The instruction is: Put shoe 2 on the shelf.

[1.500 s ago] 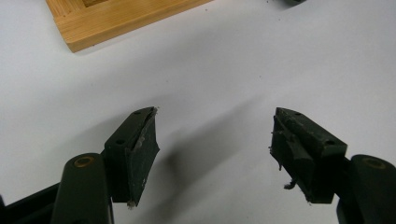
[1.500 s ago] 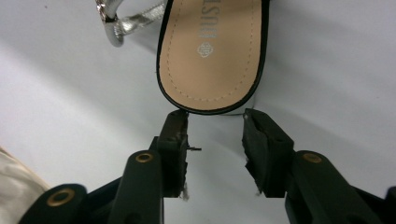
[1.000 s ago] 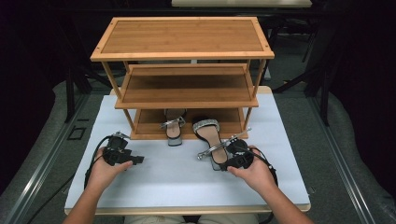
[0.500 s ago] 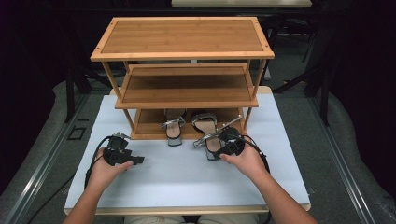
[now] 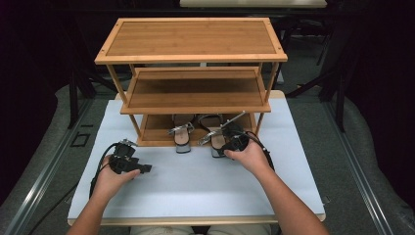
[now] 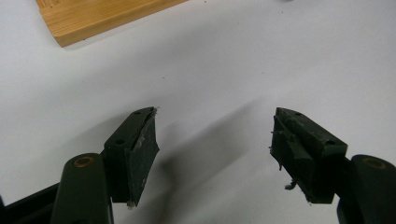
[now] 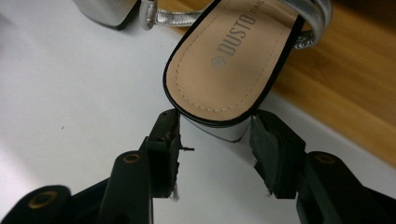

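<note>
Two silver-strapped sandals lie toes-in on the bottom board of a wooden shoe rack, heels sticking out over the white mat. The left sandal lies free. My right gripper is at the heel of the right sandal. In the right gripper view the tan insole is close up. The right gripper has its jaws on either side of the heel block; they have just been opening and a sliver of mat shows beside the left pad. My left gripper rests open on the mat, nothing between its jaws.
The rack has three wooden levels; its bottom board lies just past the right sandal's heel, and a corner of it shows ahead of the left gripper. The other sandal's heel lies to the left. Dark floor surrounds the table.
My right hand has slid forward toward the rack, and the right sandal has gone with it, further onto the bottom board. The left hand has stayed where it was.
</note>
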Available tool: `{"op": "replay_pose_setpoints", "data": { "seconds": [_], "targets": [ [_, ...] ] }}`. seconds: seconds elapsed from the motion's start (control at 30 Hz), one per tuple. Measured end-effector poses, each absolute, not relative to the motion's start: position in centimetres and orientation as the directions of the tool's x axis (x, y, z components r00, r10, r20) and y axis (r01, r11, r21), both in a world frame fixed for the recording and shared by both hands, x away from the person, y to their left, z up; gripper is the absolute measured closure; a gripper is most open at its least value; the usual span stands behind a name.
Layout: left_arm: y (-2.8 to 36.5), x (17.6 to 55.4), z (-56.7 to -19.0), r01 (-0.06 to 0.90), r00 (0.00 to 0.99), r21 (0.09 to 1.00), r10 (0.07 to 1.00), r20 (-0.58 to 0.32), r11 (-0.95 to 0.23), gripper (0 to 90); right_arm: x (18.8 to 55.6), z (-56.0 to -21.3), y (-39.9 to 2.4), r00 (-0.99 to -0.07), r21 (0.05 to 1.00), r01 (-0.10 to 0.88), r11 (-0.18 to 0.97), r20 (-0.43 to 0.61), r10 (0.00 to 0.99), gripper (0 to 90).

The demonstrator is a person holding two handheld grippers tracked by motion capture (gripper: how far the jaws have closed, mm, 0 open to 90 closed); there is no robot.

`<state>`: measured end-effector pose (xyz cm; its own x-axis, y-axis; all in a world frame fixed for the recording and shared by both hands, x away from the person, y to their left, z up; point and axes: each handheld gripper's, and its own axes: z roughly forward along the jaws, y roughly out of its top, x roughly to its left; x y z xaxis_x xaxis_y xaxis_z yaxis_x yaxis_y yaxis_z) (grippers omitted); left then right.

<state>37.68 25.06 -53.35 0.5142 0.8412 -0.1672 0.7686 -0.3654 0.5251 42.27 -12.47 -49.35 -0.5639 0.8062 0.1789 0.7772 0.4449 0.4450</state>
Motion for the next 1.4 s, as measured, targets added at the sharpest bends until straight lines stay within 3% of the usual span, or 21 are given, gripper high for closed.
{"op": "replay_pose_setpoints", "data": {
  "seconds": [0.03, 0.37, 1.03, 1.13, 1.3, 1.4],
  "targets": [
    [25.1, 37.7, -53.3, 0.768, 0.515, 0.526, 0.841, -0.167, -0.366, 31.1, 42.5, -49.4, -12.3, -0.556, 0.446, 0.776, 0.446, 0.149, 0.818, 52.9],
    [25.1, 37.7, -53.4, 0.769, 0.514, 0.524, 0.842, -0.167, -0.366, 31.0, 44.2, -49.7, -11.3, -0.551, 0.474, 0.777, 0.414, 0.196, 0.811, 53.5],
    [24.3, 37.8, -53.5, 0.753, 0.536, 0.536, 0.829, -0.161, -0.382, 32.4, 43.0, -48.9, -12.3, -0.548, 0.503, 0.771, 0.390, 0.214, 0.809, 50.3],
    [23.6, 38.0, -53.2, 0.745, 0.551, 0.537, 0.818, -0.162, -0.396, 34.0, 42.8, -49.3, -12.7, -0.535, 0.494, 0.777, 0.390, 0.191, 0.823, 50.3],
    [21.2, 38.8, -52.7, 0.719, 0.585, 0.562, 0.792, -0.174, -0.408, 34.8, 43.2, -50.3, -12.5, -0.553, 0.473, 0.784, 0.402, 0.239, 0.798, 50.2],
    [19.3, 39.5, -52.6, 0.697, 0.614, 0.571, 0.772, -0.165, -0.433, 34.2, 43.2, -50.4, -11.7, -0.563, 0.493, 0.765, 0.413, 0.201, 0.802, 50.1]
  ]
}}
